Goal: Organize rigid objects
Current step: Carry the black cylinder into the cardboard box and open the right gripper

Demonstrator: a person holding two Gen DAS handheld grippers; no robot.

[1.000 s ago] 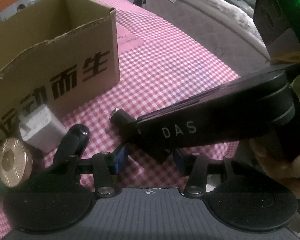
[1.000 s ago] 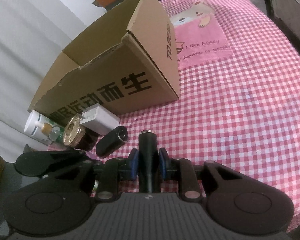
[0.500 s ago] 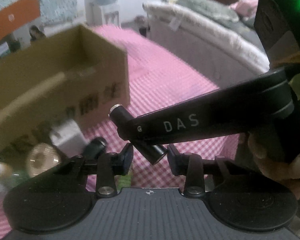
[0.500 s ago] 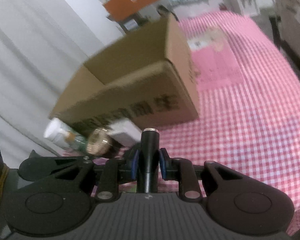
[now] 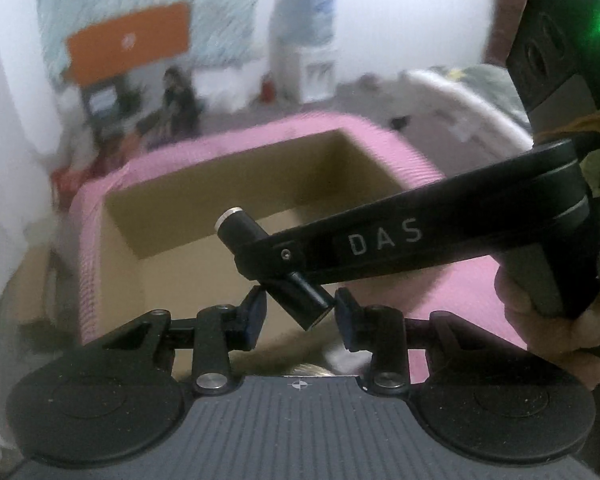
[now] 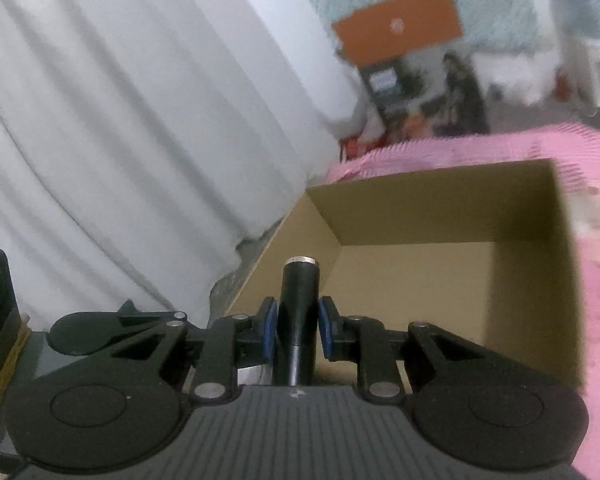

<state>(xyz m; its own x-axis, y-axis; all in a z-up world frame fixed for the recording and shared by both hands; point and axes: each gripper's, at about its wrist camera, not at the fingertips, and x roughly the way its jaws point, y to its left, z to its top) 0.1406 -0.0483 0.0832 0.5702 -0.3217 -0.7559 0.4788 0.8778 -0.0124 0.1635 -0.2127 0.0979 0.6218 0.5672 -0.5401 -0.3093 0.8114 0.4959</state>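
A black cylinder with a silver tip (image 6: 299,312) stands between the blue pads of my right gripper (image 6: 298,322), which is shut on it. In the left wrist view the same cylinder (image 5: 260,248) hangs slanted over the open cardboard box (image 5: 260,184). The right gripper's finger (image 5: 380,240) crosses it. My left gripper (image 5: 300,310) is shut on the cylinder's lower end, a pad touching each side. The box (image 6: 420,208) looks bare inside and lies just ahead of and below both grippers.
The box stands on a pink checked tablecloth (image 5: 460,288). A hand (image 5: 540,320) holds the right gripper's handle. A white curtain (image 6: 140,140) hangs to the left, and an orange panel (image 6: 400,24) and blurred furniture stand behind. Blurred small items (image 5: 312,368) lie under the left gripper.
Both grippers have risen together with the cylinder, from low beside the box front to above its open top. The left jaws narrowed onto the cylinder's lower end.
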